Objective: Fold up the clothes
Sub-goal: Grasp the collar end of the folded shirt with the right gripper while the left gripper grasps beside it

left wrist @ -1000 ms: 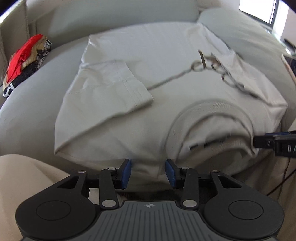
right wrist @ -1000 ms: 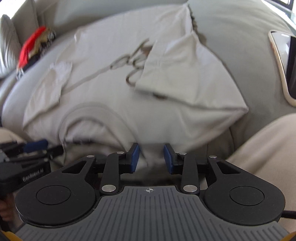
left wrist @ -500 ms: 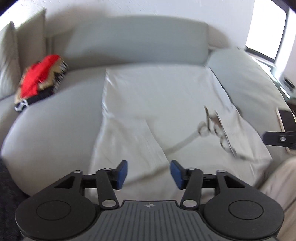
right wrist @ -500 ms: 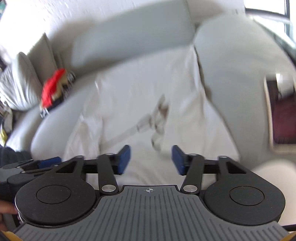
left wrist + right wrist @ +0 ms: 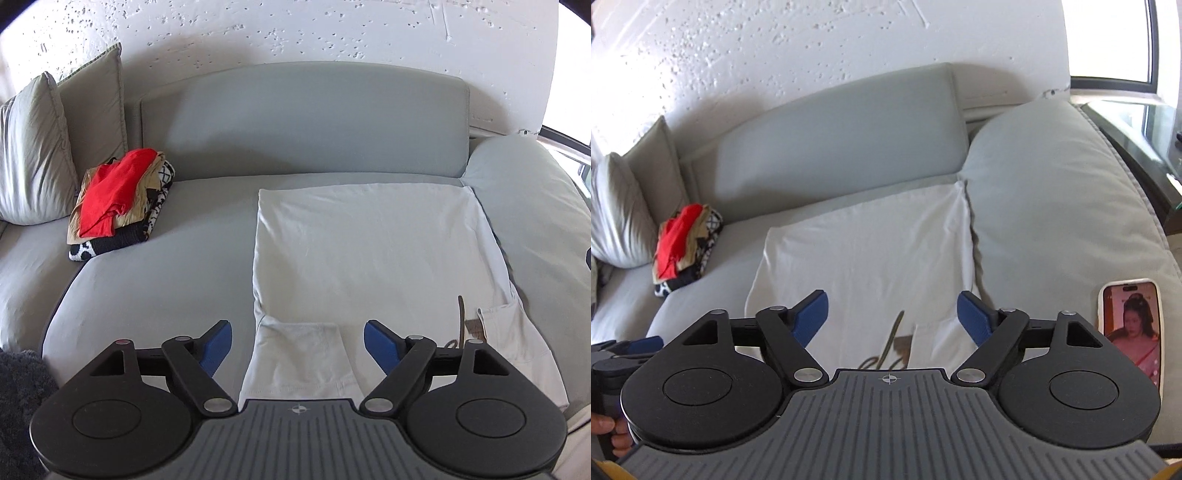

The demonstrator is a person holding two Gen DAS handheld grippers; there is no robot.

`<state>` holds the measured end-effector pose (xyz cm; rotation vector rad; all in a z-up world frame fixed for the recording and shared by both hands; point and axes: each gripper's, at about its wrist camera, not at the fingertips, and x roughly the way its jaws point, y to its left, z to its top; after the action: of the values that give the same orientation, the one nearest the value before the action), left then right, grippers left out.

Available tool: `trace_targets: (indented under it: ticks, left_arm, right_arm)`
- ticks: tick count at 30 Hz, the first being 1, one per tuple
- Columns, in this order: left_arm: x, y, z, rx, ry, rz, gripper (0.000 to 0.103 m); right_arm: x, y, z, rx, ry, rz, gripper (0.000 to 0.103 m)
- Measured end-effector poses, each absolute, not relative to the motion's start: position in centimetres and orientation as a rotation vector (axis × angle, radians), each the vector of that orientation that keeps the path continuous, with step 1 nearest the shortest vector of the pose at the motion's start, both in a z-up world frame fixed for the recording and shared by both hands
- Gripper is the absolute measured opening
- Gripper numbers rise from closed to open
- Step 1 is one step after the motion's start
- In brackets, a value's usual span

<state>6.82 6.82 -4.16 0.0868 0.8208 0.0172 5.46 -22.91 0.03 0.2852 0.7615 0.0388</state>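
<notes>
Pale grey-white cotton T-shirt (image 5: 369, 243) spread flat on grey sofa seat cushion (image 5: 155, 273), just beside the rounded right armrest (image 5: 532, 206). Both short sleeves turned inward over the body: left sleeve (image 5: 301, 356) lying near the left claw (image 5: 297, 341), right sleeve (image 5: 509, 328) toward the armrest side. Dark line print (image 5: 461, 321) partly visible between the sleeves. Hem end square against the sofa backrest (image 5: 317, 122); neck end hidden beneath the claw bodies.

Stage, judged: sleeve folds present; body at full length, no crosswise fold visible. Lengthwise fold judged outstanding. Stack of folded garments, red on top of tan and black-and-white (image 5: 118, 199), resting well to the left of the shirt, near two grey pillows (image 5: 33, 155).

Orientation: long axis running from the front edge of the seat toward the backrest, hem pointing at the backrest.

Left claw spread wide, holding nothing, above the neck end. Right claw (image 5: 892, 319) likewise spread wide and empty, above the same end. White-cased smartphone with lit screen (image 5: 1132, 332) lying on the armrest, right of the shirt.
</notes>
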Motion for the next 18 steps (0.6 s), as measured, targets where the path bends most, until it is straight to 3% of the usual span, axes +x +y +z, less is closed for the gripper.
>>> trace_targets:
  ticks: [8, 13, 16, 18]
  left_arm:
    - [11.0, 9.7, -4.1, -0.004, 0.806, -0.020, 0.086]
    - [15.2, 13.0, -6.1, -0.097, 0.832, 0.021, 0.085]
    - [17.9, 14.9, -7.7, -0.159, 0.855, 0.009, 0.074]
    - [19.9, 15.5, -8.7, -0.183, 0.862, 0.007, 0.047]
  right_arm:
    - [10.2, -25.2, -0.1, 0.307, 0.785, 0.035, 0.093]
    - [14.2, -27.7, -3.0, 0.376, 0.815, -0.010, 0.092]
    - [16.9, -29.0, -5.3, 0.404, 0.838, -0.025, 0.077]
    - [18.8, -29.9, -6.9, 0.425, 0.849, -0.035, 0.058]
